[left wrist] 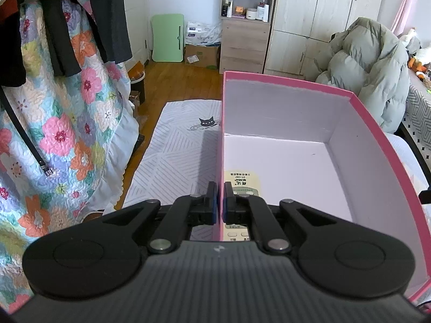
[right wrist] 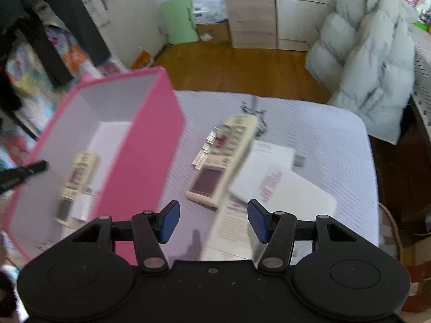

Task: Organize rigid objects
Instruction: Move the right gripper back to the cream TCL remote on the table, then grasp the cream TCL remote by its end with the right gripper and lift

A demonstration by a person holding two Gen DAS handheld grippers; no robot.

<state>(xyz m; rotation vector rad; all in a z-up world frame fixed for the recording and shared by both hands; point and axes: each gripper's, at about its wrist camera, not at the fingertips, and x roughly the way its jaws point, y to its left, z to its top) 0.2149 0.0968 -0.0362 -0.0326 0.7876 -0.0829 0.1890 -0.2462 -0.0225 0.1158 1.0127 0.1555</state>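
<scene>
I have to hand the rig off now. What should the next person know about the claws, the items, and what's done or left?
Left claw: shut on the pink box, pinching its left wall.
Right claw: open, holding nothing, above the table.
Done: one remote lies inside the box.
Left: a second remote lies on the table outside the box, just ahead of the right claw, partly on some papers. A small dark item beyond them is too blurred to identify.
</scene>
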